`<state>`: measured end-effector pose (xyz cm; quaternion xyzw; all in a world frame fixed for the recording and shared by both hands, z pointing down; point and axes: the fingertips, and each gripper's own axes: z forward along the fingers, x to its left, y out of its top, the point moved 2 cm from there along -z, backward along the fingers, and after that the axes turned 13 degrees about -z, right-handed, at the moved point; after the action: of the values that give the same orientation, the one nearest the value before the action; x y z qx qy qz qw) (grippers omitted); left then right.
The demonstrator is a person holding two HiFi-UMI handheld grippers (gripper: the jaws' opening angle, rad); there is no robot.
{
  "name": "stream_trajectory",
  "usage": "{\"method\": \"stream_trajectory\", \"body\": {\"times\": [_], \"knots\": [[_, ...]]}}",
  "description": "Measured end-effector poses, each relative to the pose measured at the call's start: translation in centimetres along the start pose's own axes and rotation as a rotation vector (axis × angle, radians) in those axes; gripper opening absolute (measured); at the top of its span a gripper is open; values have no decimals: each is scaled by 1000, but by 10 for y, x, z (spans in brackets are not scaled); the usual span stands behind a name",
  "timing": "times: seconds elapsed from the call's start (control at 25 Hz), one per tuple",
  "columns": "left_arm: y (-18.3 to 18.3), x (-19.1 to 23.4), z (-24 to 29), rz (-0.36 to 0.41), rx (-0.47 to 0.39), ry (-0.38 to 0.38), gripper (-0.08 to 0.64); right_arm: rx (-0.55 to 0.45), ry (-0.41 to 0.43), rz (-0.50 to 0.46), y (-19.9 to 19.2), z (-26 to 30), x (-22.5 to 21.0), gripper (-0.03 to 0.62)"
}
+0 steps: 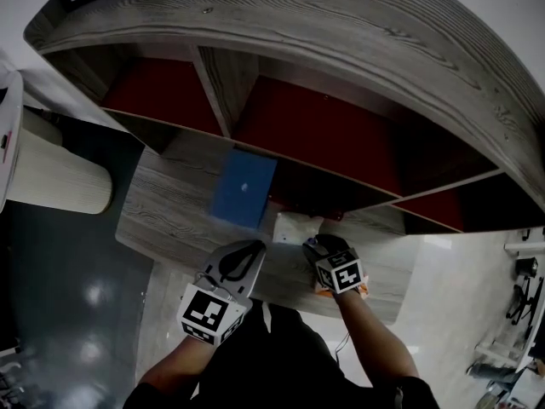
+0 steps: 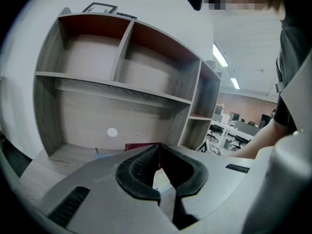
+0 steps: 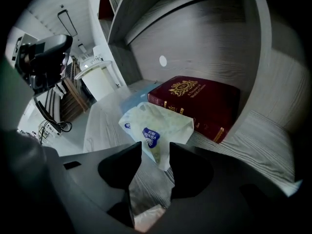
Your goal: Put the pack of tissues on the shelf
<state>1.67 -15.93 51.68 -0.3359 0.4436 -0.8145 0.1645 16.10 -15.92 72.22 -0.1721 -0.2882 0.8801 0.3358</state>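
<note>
The pack of tissues (image 3: 156, 126), white plastic with a blue logo, lies on the wooden desk board (image 1: 170, 211) in front of a dark red book (image 3: 200, 99). From the head view the pack (image 1: 292, 227) shows just ahead of my right gripper (image 1: 317, 244). My right gripper (image 3: 155, 152) stands open, and the pack's near end reaches between the jaw tips without the pads pressing on it. My left gripper (image 1: 254, 247) hangs to the left over the board's front edge. In its own view the left gripper (image 2: 158, 149) is shut with nothing in it.
The grey wooden shelf unit (image 2: 117, 87) with several open compartments rises behind the desk board. A blue book (image 1: 244, 187) lies flat to the left of the pack. An orange-edged packet (image 1: 362, 290) shows under the right gripper. A white round table (image 3: 100, 77) stands to the left.
</note>
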Motion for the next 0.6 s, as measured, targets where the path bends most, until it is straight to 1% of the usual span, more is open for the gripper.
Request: {"method": "stream_trajectory", "body": {"times": [0.08,0.2,0.28,0.36,0.6], "knots": [[-2,3,-1,-6,3,4,25,10,-5,-7,0,1,-1,161],[-1,6,-3,-10,0,7,25,17,-7,-25,2,-1,0,82],[1,7,-5,-9,-4,6,25,15,-10,-35,4,-4,1,47],[6,8,-8,-7,-11,5,25,9,-16,-44,8,-10,2,34],[25,7,-19,11,-41,0,25,-36,-36,-62,26,-38,10,26]]}}
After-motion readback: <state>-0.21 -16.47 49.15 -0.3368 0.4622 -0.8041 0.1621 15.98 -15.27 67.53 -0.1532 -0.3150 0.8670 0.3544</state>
